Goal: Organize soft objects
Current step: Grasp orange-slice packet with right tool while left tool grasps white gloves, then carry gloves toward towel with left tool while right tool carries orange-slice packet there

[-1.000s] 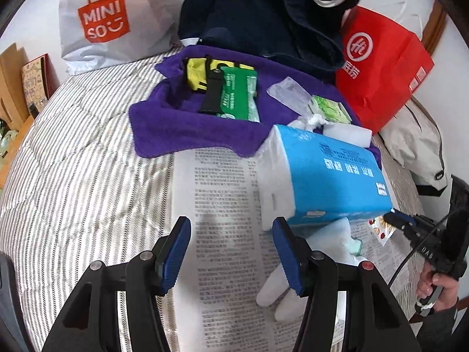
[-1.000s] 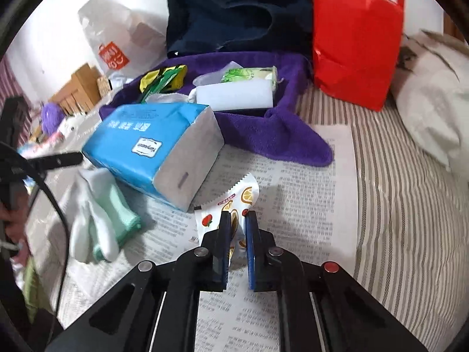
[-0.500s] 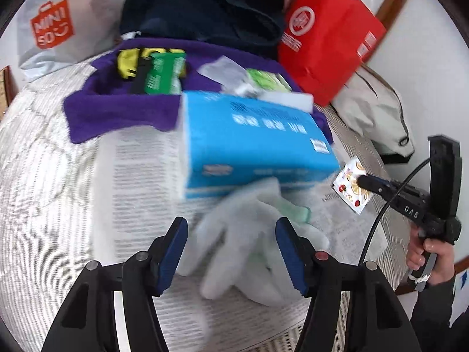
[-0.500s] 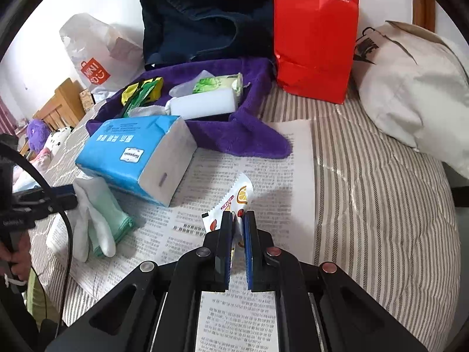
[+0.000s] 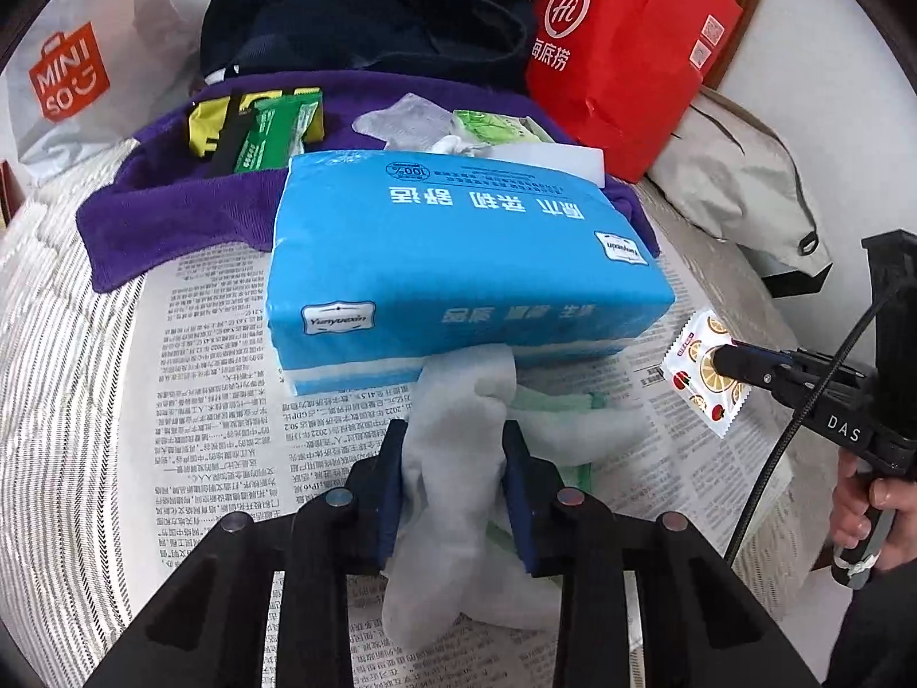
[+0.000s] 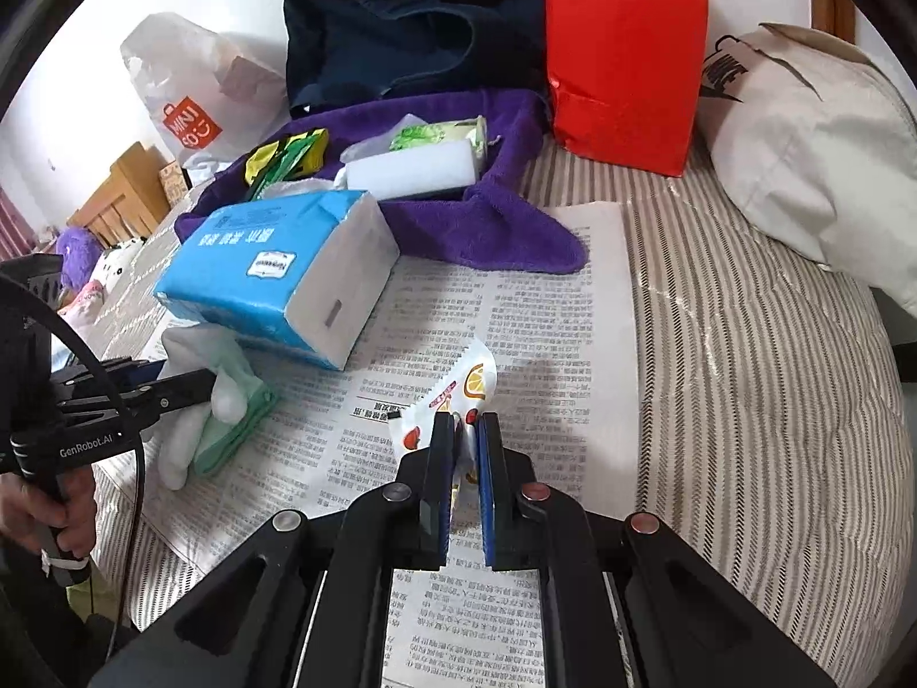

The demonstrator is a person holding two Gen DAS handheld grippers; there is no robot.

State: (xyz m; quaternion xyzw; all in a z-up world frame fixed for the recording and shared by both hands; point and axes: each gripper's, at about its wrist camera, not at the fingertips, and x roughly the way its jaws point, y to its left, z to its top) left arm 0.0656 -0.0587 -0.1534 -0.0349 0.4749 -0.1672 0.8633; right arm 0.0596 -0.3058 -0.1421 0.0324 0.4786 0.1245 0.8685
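Note:
A white glove with a pale green one under it lies on newspaper, against the front of a blue tissue pack. My left gripper is closing on the white glove, and its blue pads press the bunched fabric from both sides. The right wrist view shows the same grip from the side, glove and left gripper. My right gripper is shut on a small fruit-printed sachet, held just above the paper. That sachet also appears at the right of the left wrist view.
A purple towel behind the tissue pack holds green and yellow packets and a white foam block. Farther back stand a dark garment, a red paper bag, a white Miniso bag and a cream cloth bag. Striped bedding surrounds the newspaper.
My left gripper swung right from bare newspaper to the gloves, and its jaws narrowed around the white glove. The right gripper kept its hold on the sachet and barely moved.

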